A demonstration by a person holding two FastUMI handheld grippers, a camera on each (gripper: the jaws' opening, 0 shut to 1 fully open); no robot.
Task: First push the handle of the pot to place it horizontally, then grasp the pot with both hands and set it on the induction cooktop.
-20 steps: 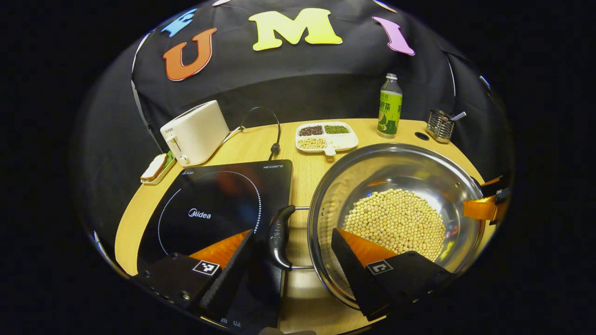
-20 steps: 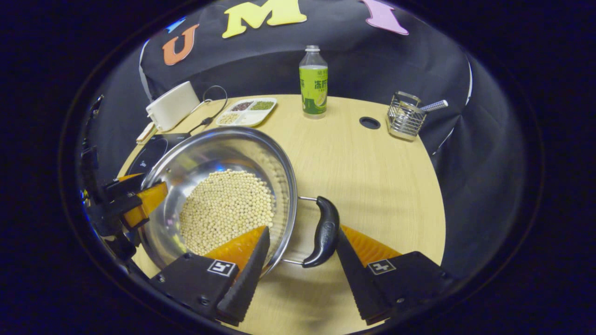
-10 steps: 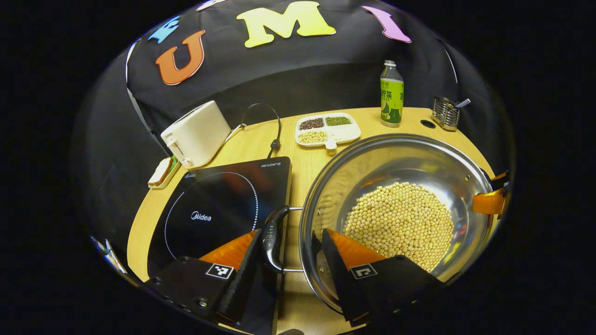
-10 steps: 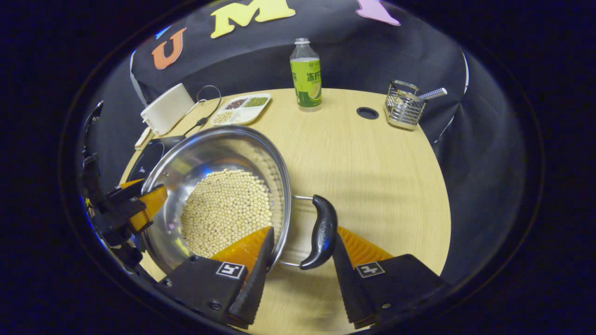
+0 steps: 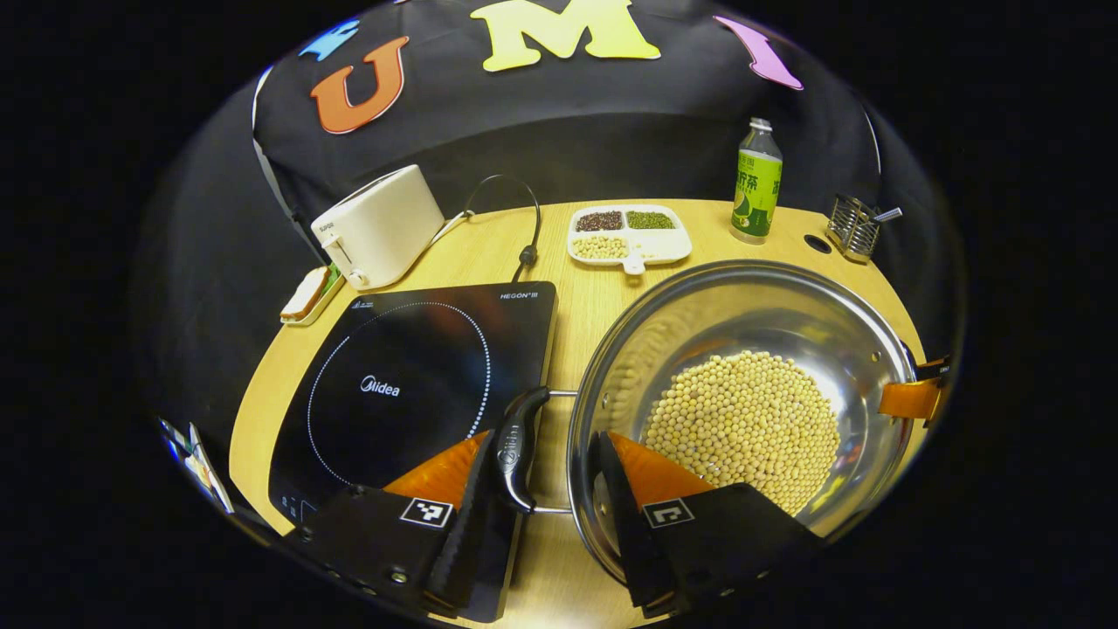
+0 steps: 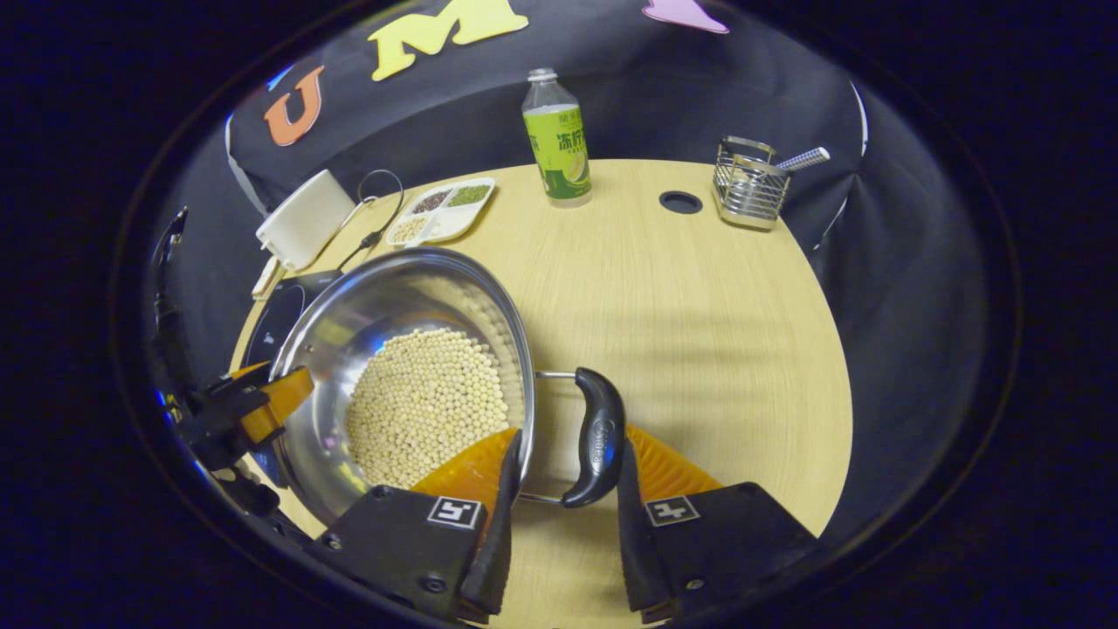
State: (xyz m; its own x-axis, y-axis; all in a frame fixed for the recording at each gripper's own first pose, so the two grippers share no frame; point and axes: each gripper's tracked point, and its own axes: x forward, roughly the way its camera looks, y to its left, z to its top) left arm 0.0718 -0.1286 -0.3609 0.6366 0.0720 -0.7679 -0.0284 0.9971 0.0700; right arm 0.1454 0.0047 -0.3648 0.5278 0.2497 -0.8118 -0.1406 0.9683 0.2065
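Brightness: even and fairly bright on the table (image 6: 699,297); dim toward the rear wall.
Light source: overhead, judging by short shadows close under things.
Shadows: soft bands across the bare wood in the right gripper view; dark patch beneath the pot (image 5: 742,341) rim.
Glare: bright streaks on the steel wall of the pot; faint sheen on the cooktop (image 5: 410,376).
Distortion: strong fisheye, table edge bowed, bottle (image 6: 557,140) leaning.
Focus: sharp at centre, smeared at the edges.

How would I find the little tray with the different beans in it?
Look at the back of the wooden table. Between the white toaster and the green bottle lies a white divided tray. It alone has compartments, holding dark, green and pale beans.
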